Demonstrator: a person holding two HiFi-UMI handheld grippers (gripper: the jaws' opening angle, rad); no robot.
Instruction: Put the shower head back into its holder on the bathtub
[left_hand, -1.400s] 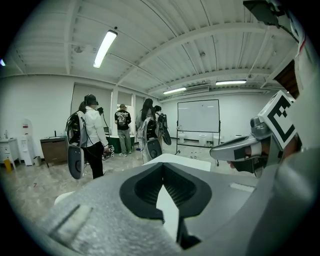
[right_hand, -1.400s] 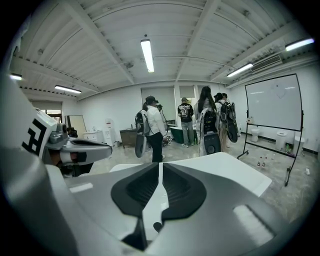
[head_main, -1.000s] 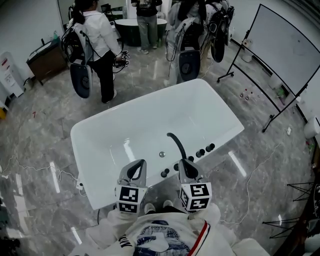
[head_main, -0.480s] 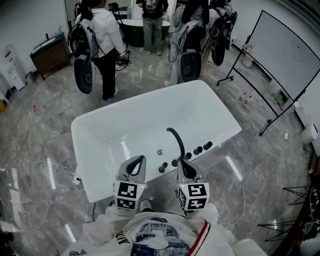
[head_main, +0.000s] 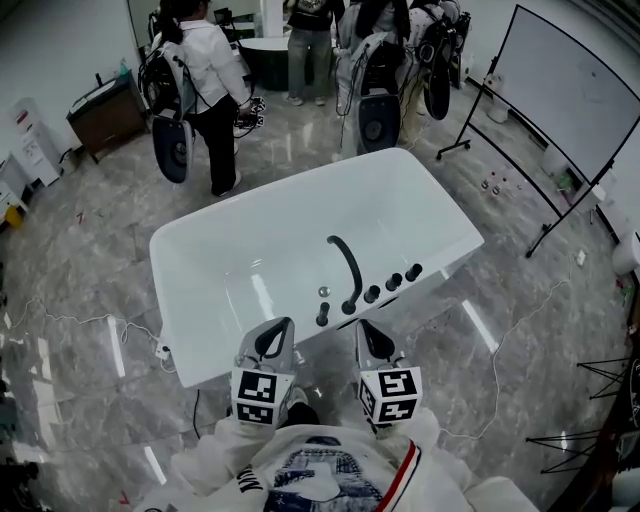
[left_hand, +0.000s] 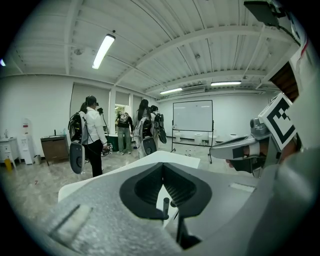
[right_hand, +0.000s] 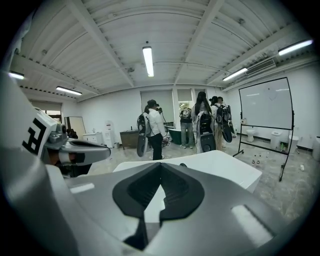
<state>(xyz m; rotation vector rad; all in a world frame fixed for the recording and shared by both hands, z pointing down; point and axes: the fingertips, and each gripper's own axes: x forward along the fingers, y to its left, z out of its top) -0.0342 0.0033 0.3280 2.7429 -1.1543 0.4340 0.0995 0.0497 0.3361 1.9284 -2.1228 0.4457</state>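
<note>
We hold our left gripper (head_main: 282, 324) and right gripper (head_main: 363, 326) side by side near the glossy white bathtub (head_main: 190, 270), both with jaws together and empty. The slim black shower head (head_main: 322, 315) stands upright on its near rim, beside the curved black spout (head_main: 347, 265).

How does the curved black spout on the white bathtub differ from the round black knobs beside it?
The spout is long and arched, reaching over the basin; the knobs are short and round, sitting on the rim. The spout is one piece; the knobs are several in a row. Both are black and fixed to the near rim of the white bathtub.
</note>
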